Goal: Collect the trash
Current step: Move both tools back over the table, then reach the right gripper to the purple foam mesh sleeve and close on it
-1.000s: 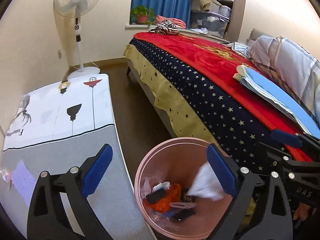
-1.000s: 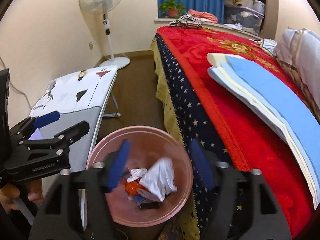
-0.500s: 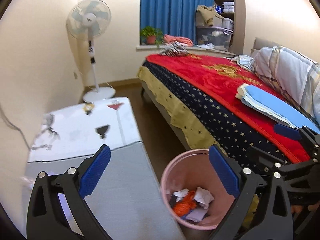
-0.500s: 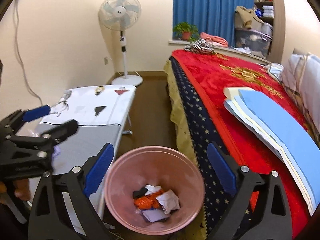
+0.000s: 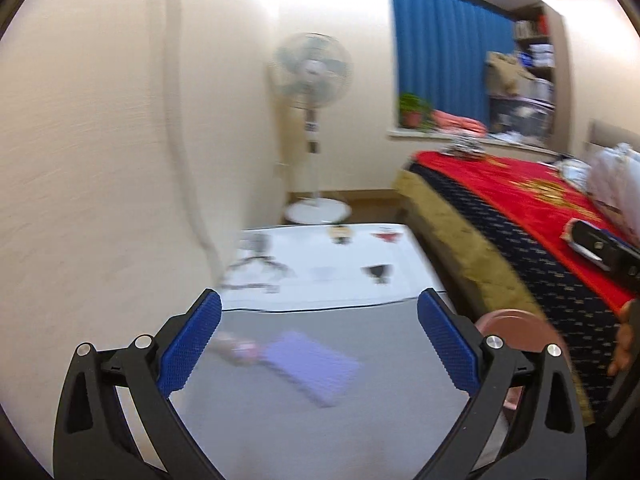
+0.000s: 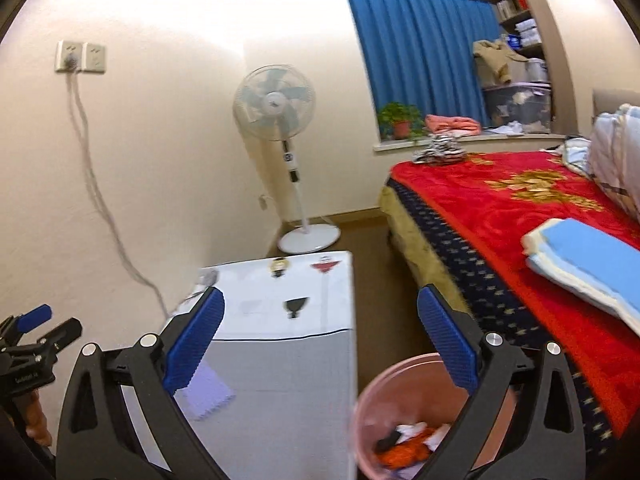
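Warm indoor light glares off the wall [image 6: 168,128] (fisheye-bent edges), the left view motion-blurred.

right gripper [image 6: 320,336] opened — tissue dropped, both grippers raised

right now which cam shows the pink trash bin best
The right wrist view. There the pink trash bin shows its open mouth, with white, orange and dark trash inside, though the right gripper's finger crosses it. The left wrist view, blurred, catches only a slice of the rim behind the left gripper's finger, contents hidden.
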### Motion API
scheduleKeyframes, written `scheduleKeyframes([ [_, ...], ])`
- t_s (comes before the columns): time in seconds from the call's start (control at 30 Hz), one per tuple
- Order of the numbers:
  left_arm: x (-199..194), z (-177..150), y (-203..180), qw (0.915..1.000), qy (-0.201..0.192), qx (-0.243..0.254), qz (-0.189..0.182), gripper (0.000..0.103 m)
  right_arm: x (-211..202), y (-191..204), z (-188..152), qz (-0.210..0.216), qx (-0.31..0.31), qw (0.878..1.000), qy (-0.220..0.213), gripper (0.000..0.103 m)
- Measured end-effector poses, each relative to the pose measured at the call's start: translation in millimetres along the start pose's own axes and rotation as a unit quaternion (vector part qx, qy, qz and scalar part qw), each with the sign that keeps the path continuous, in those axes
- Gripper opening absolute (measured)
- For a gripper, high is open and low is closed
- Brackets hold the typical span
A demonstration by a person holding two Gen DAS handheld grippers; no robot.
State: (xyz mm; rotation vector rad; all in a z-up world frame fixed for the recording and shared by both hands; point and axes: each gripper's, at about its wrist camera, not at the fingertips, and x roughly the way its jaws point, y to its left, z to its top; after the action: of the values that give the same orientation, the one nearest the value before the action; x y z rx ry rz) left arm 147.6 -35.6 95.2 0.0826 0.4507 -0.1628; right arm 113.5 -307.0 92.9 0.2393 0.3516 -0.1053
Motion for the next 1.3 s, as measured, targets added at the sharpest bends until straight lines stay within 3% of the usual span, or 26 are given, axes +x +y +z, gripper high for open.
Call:
scheduleKeyframes([
  [0.27, 6, -13, 91, 0.9934, 0.002, -0.073, 0.088, 0.095, 49, 80, -30, 0.047, -0.064, 0.996, 0.036, 0.096],
  [0.5, 22, -10, 86, 0.9903, 0.004, -0.034, 0.135, 0.095, 119, 126, -81, 0.059, -0.109, 0.989, 0.078, 0.094],
  [0.7, 20, -8, 92, 0.9899, 0.002, -0.043, 0.135, 0.095, 167, 148, -127, 0.074, -0.134, 0.979, 0.134, 0.081],
  [1.07, 29, -11, 106, 0.9882, 0.016, -0.085, 0.127, 0.095, 225, 170, -172, 0.090, -0.153, 0.964, 0.199, 0.079],
  [1.23, 31, -12, 111, 0.9878, 0.021, -0.095, 0.121, 0.095, 242, 175, -187, 0.087, -0.170, 0.948, 0.253, 0.066],
  [1.3, 32, -13, 113, 0.9877, 0.021, -0.100, 0.118, 0.095, 246, 173, -189, 0.091, -0.163, 0.947, 0.263, 0.054],
])
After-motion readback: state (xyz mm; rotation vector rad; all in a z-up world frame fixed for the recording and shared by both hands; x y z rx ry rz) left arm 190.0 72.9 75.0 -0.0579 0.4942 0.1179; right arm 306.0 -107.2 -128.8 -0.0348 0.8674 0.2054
